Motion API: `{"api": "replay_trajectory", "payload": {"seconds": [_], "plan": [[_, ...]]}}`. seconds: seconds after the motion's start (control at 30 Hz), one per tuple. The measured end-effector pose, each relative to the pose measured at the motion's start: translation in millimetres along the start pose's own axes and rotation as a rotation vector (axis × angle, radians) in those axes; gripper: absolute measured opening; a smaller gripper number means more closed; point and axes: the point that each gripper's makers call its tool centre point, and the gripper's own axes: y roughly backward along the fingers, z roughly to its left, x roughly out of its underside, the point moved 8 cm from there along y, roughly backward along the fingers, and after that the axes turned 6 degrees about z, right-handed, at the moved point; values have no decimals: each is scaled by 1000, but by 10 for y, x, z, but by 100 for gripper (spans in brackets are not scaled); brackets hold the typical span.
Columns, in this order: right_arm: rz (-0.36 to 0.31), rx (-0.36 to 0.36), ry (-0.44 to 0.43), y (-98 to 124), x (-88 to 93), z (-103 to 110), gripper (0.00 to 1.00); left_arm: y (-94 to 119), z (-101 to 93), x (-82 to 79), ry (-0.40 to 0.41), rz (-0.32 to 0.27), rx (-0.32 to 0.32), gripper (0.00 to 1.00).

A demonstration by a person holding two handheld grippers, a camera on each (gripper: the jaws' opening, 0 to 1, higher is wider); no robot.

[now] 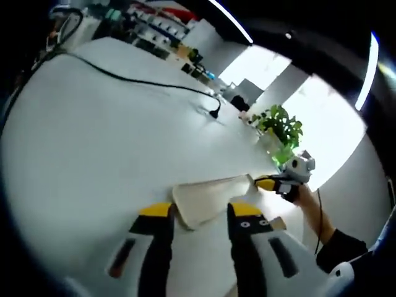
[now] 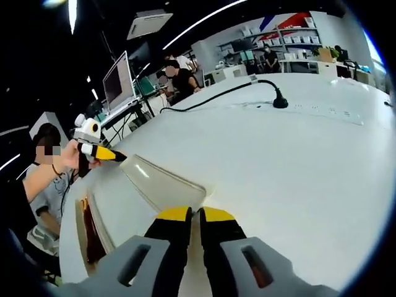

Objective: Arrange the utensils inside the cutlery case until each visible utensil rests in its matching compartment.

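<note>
A clear plastic lid [image 2: 162, 181] of the cutlery case lies tilted over the white table. My right gripper [image 2: 197, 216] has its yellow-tipped jaws pressed together on the lid's near corner. In the left gripper view the same lid [image 1: 207, 199] looks cream-coloured, and its near edge sits in the wide gap of my open left gripper [image 1: 199, 213]. The right gripper [image 1: 276, 183] meets the lid's far corner there, held by a hand. The left gripper [image 2: 102, 152] touches the lid's far end in the right gripper view. The case [image 2: 86, 230], brown inside, lies to the left; I cannot make out its utensils.
A black cable with a plug [image 1: 215, 113] runs over the white table [image 1: 111, 142]. A potted plant [image 1: 281, 127] stands at the table's far edge. Monitors [image 2: 119, 80] and seated people [image 2: 182, 77] are beyond the table. A person [image 2: 37, 179] holds the left gripper.
</note>
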Motion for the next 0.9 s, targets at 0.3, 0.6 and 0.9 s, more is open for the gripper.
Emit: {"api": "replay_trajectory", "payload": {"seconds": [0.3,0.6,0.9], "plan": [[19,-13,10,-56,28,94,4,-17,-187,64,97,-28,156,20],[24,7,58,-49,44,121,4,-111,-385,21,139,10,240,5],[-24,-19,60,-58,64,56,8,-67,-451,16,108,-10,276,2]]}}
